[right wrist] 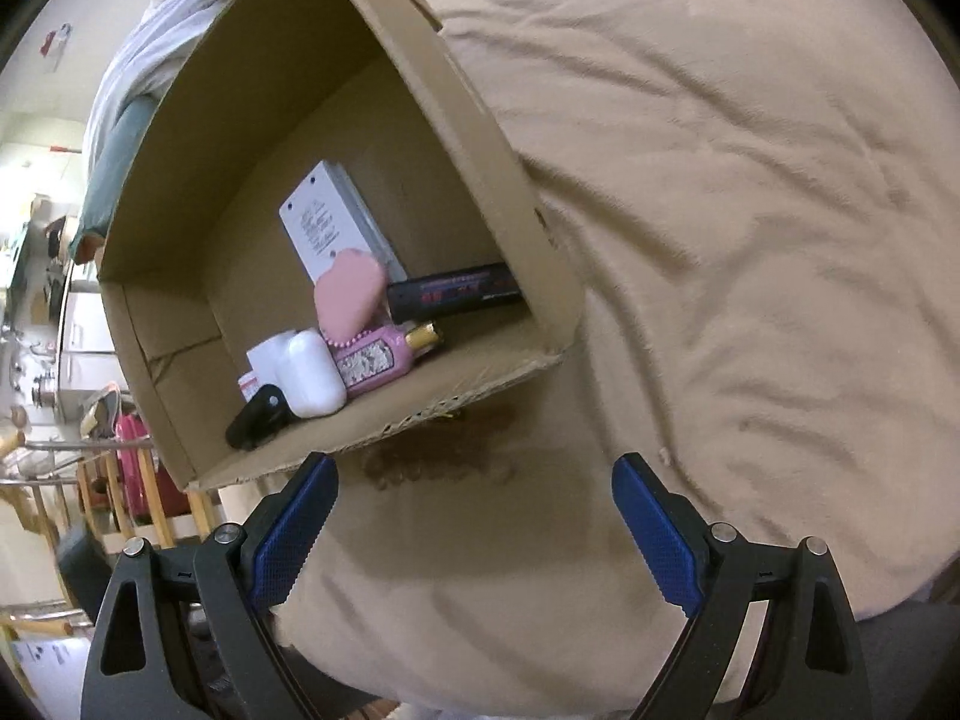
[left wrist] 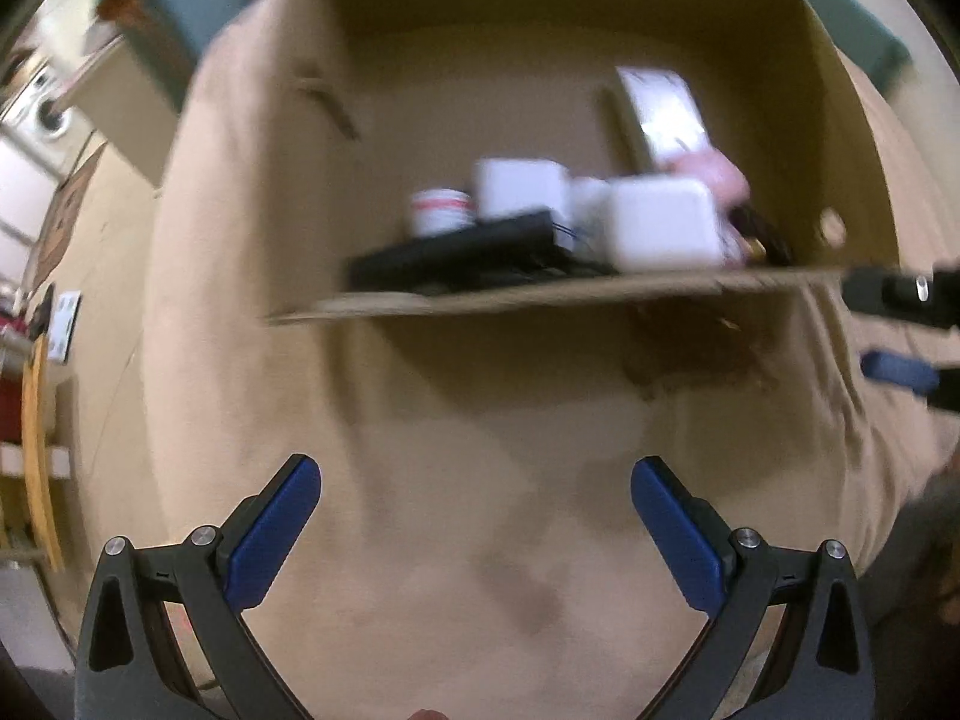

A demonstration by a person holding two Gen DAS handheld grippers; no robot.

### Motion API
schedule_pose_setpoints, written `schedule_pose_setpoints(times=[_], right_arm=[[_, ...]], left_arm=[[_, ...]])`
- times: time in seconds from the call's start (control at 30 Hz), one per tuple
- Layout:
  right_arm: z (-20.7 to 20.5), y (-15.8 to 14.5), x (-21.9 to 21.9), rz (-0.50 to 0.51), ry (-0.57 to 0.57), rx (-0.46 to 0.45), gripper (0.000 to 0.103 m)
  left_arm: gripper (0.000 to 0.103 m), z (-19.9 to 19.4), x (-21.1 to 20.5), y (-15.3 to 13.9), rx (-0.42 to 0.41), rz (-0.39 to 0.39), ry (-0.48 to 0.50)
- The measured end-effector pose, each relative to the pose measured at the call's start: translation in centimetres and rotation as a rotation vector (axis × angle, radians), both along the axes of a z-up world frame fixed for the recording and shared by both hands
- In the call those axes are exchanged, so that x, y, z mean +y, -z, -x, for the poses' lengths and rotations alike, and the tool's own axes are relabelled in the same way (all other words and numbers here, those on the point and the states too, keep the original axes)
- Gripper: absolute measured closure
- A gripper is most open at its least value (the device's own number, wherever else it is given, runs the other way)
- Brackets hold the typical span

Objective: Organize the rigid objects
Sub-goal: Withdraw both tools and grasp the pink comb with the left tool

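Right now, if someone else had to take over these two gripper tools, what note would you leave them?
Left gripper: open, empty, above the tan bedding.
Right gripper: open, empty, near the cardboard box's front corner.
In the box: white flat box, pink case, black tube, pink bottle, white case, black item.
Done: everything visible is boxed.
Left: no loose items visible; check beyond view.

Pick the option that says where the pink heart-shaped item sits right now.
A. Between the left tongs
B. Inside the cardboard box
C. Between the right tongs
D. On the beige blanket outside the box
B: the pink heart-shaped item sits inside the cardboard box, leaning on a white box; both tongs are open and empty.
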State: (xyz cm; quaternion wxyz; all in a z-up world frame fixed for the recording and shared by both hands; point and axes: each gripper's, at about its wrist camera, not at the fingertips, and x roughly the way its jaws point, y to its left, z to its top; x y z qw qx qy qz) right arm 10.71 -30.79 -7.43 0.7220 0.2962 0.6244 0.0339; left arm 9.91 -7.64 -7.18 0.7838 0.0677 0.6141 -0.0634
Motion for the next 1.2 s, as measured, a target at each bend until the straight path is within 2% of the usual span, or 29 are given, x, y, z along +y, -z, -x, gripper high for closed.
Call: schedule_pose_setpoints(times=[0.33, 0.6, 0.73, 0.93, 1.07, 1.2], right_arm=[[0.5, -0.7, -1.4, -0.021, 0.035, -0.022, 0.004], [0.9, -2.7, -3.5, -0.077, 0.081, -0.09, 0.004], [0.8, -3.5, -3.9, -0.083, 0.099, -0.114, 0.004], [0.8, -3.9, -4.3, -0.104, 0.104, -0.133, 0.004], [0.4, -4.1, -4.1, -0.116, 0.101, -0.14, 0.004], [0.3, -4.2, -4.1, -0.119, 0.098, -0.146, 0.004]], left_arm=[[0.0, -1.2, -7.5, 2.0, 0.025, 0.084, 0.026], [0.0, -3.5, -12.4, 3.9, 0.059, -0.022, 0.07], [0.0, -5.0, -13.1, 5.8, 0.13, -0.04, 0.054], [0.0, -5.7, -13.5, 6.0, 0.125, -0.045, 0.062], [0.011, -5.4, -13.6, 5.5, 0.119, -0.029, 0.073], [0.011, -5.5, -12.8, 5.3, 0.128, -0.028, 0.079]])
